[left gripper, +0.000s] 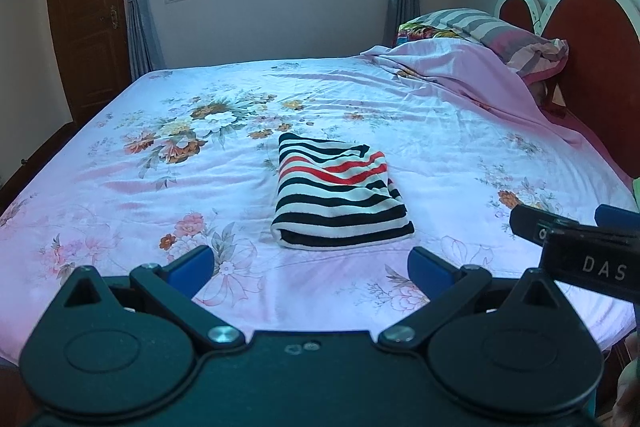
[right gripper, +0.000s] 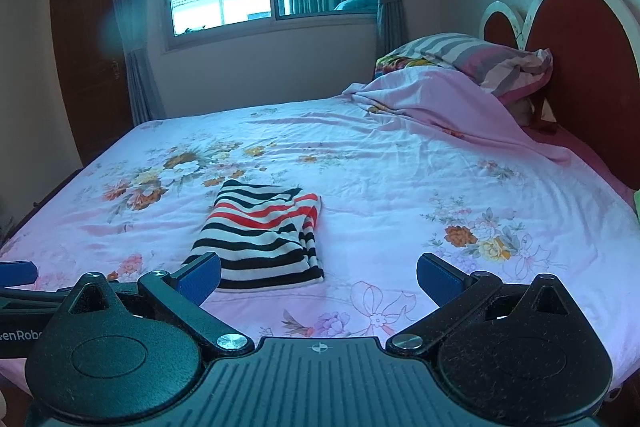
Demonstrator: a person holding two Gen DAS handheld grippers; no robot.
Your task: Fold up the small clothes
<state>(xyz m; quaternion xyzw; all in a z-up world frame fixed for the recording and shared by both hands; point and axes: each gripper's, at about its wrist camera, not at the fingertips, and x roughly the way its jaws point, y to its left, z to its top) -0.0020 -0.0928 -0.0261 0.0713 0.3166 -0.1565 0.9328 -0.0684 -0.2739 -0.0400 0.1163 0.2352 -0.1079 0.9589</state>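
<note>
Mid-bed, toward the near edge: folded striped shirt (left gripper: 340,193) on the floral sheet (left gripper: 120,187). Left gripper (left gripper: 312,267) and right gripper (right gripper: 319,275) both spread wide, empty.

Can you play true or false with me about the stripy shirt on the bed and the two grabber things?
1. The stripy garment lies folded on the flowery bedsheet. True.
2. The left gripper is squeezing the garment. False: it is open and apart from the cloth, holding nothing.
3. The right gripper is open and empty. True.
4. The garment's stripes are green and yellow. False: they are black, white and red.
5. A striped pillow sits near the headboard. True.
</note>
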